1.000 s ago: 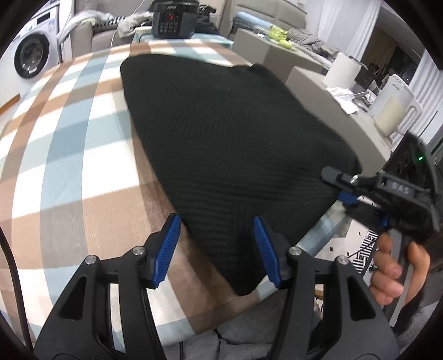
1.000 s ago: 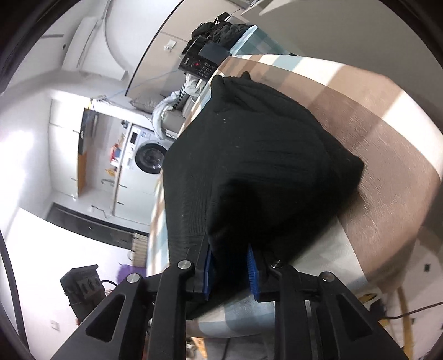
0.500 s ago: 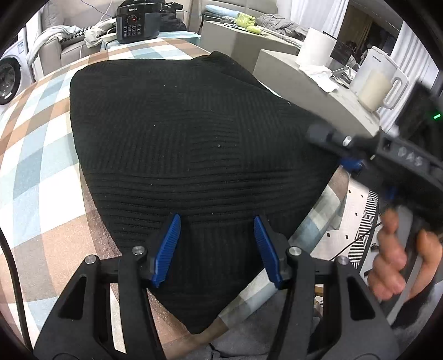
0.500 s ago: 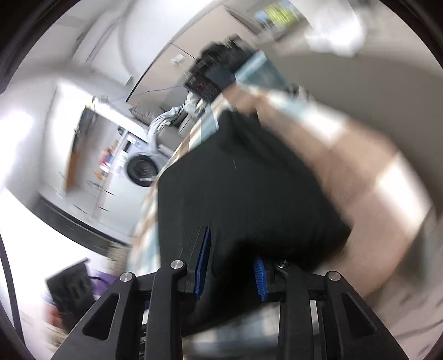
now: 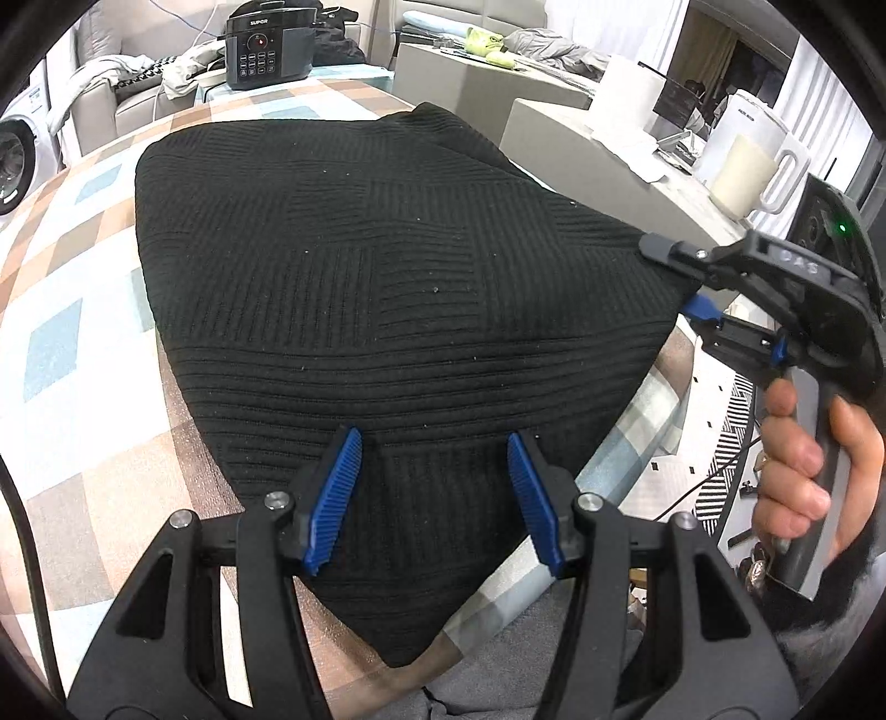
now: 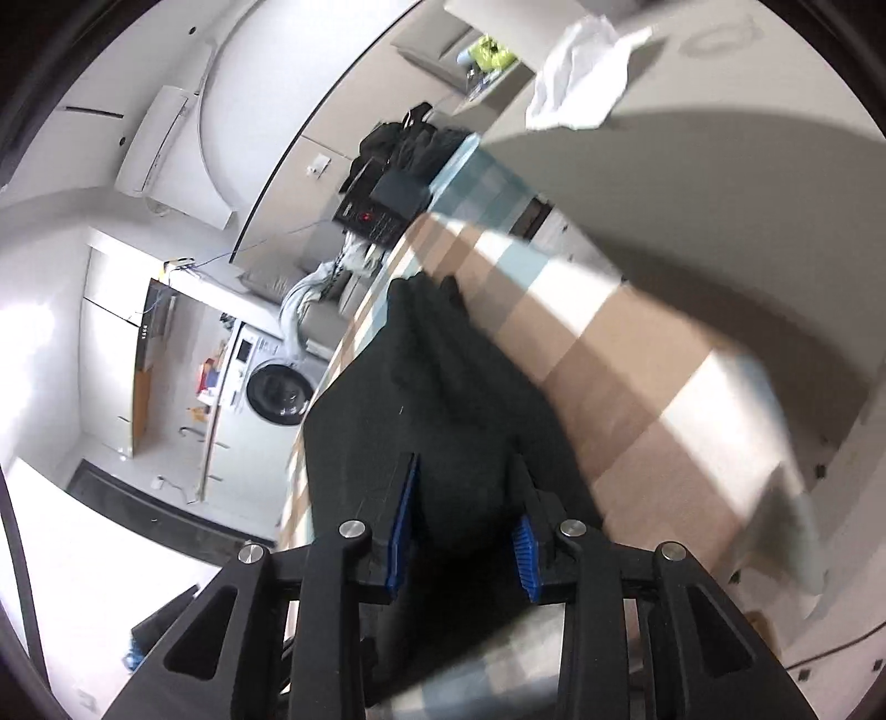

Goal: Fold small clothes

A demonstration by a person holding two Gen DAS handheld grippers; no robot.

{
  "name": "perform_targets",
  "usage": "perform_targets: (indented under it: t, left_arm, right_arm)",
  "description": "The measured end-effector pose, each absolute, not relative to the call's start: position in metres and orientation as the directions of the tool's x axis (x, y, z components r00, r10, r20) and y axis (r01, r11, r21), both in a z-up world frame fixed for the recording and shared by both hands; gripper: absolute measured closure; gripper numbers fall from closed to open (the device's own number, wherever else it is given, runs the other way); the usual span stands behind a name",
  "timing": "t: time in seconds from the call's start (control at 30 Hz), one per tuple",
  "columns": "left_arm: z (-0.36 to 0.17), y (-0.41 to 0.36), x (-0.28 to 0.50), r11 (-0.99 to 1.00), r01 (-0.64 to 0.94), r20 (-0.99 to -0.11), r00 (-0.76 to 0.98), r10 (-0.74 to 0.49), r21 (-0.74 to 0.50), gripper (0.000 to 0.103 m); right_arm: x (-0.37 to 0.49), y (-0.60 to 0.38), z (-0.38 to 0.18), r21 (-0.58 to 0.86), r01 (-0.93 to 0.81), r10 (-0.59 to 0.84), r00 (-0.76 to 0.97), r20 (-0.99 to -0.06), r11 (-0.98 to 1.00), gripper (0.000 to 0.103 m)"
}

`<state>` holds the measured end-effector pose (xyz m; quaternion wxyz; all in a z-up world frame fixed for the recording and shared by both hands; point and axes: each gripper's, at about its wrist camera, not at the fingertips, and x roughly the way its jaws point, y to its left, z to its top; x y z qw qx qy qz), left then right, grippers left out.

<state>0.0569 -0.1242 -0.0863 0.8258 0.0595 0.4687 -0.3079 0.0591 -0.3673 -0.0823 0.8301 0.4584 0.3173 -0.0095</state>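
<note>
Black ribbed knit – a small garment (image 5: 387, 288) – lies spread over the checked tablecloth (image 5: 72, 310) of brown, pale blue and white, with one pointed corner reaching the near table edge. Over that near part hangs the left gripper (image 5: 434, 487), its blue-padded jaws standing apart with nothing pinched between them and only the knit beneath. At the garment's right corner the right gripper (image 5: 692, 288) has the cloth in its tongs; a hand (image 5: 803, 487) wraps the handle below it. From the right wrist view, the right gripper (image 6: 462, 529) shows a thick fold of the black fabric (image 6: 443, 421) bunched between its blue pads, which have just been closing on it a little – the jaws are clamped on the cloth. At the far end of the table stands a black cooker (image 5: 271, 44), and on the grey counter to the right a white kettle (image 5: 758, 160).
</note>
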Motion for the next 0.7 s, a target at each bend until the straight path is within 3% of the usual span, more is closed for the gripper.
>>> perform_targets:
  t: [0.03, 0.1, 0.2, 0.3, 0.37, 0.43, 0.5, 0.7]
  left_arm:
    - [-0.086, -0.125, 0.057, 0.803, 0.563, -0.811, 0.370, -0.454, -0.193, 0.051]
    - [-0.087, -0.124, 0.057, 0.802, 0.564, -0.809, 0.369, -0.457, -0.196, 0.051]
    - [-0.087, -0.122, 0.057, 0.799, 0.565, -0.805, 0.366, -0.467, -0.207, 0.051]
    - [-0.087, -0.121, 0.057, 0.797, 0.568, -0.805, 0.363, -0.468, -0.207, 0.051]
    - [-0.086, -0.121, 0.058, 0.796, 0.568, -0.807, 0.360, -0.468, -0.209, 0.051]
    - [-0.083, -0.117, 0.060, 0.799, 0.555, -0.808, 0.348, -0.474, -0.230, 0.051]
    - [-0.077, -0.105, 0.064, 0.807, 0.525, -0.798, 0.346, -0.494, -0.272, 0.051]
    - [-0.065, -0.060, 0.086, 0.862, 0.393, -0.769, 0.424, -0.479, -0.320, 0.050]
  right_arm:
    - [0.063, -0.365, -0.080, 0.742, 0.294, 0.288, 0.786, -0.546, 0.603, 0.088]
    - [0.063, -0.361, -0.062, 0.692, 0.217, 0.274, 0.805, -0.525, 0.689, 0.092]
    - [0.064, -0.352, -0.047, 0.568, 0.186, 0.212, 0.800, -0.561, 0.801, 0.093]
    - [0.077, -0.356, -0.071, 0.502, 0.263, 0.207, 0.685, -0.699, 0.824, 0.092]
    - [0.078, -0.362, -0.071, 0.507, 0.243, 0.228, 0.680, -0.697, 0.827, 0.087]
    - [0.077, -0.370, -0.061, 0.465, 0.249, 0.186, 0.684, -0.706, 0.850, 0.070]
    - [0.080, -0.378, -0.054, 0.444, 0.238, 0.176, 0.685, -0.707, 0.864, 0.063]
    - [0.126, -0.376, -0.052, 0.456, 0.056, 0.333, 0.605, -0.723, 0.888, 0.056]
